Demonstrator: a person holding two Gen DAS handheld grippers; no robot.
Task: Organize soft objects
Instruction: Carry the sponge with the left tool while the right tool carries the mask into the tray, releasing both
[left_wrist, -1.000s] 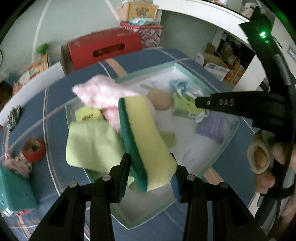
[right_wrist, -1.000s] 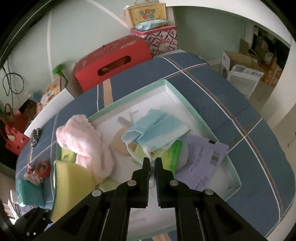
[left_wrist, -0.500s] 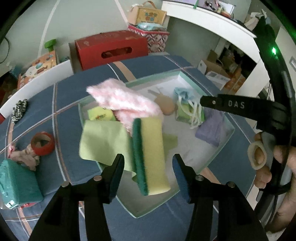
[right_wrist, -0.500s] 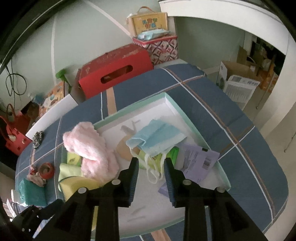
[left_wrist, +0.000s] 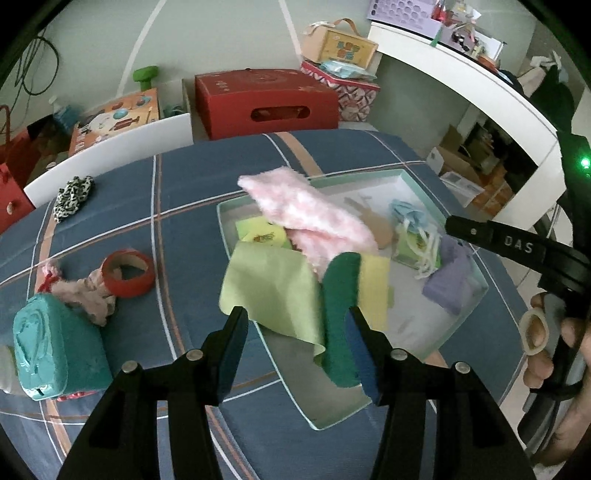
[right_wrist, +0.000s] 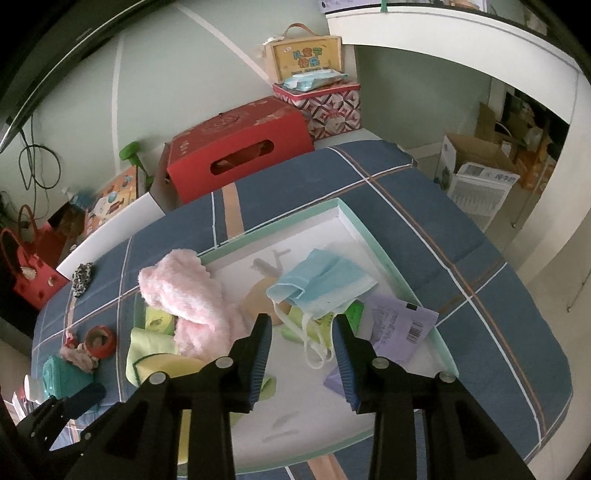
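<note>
The left gripper (left_wrist: 295, 345) is apart, and the yellow-green sponge (left_wrist: 352, 299) lies loose in the tray (right_wrist: 373, 236). The right gripper (right_wrist: 302, 341) has just opened, with nothing pinched. Past it lies the blue mask (right_wrist: 325, 282) beside the pink fluffy cloth (right_wrist: 184, 291).

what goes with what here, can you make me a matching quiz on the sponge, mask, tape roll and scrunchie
Things:
1. sponge
2. mask
3. tape roll
4. scrunchie

Places:
A. on the cloth, far left, by the white board
B. in the tray, on green packets
C. on the cloth, beside the teal pack
D. at the tray's near-left edge, on the green cloth

Pairs: 1-D, 2-B, 3-C, 4-A
</note>
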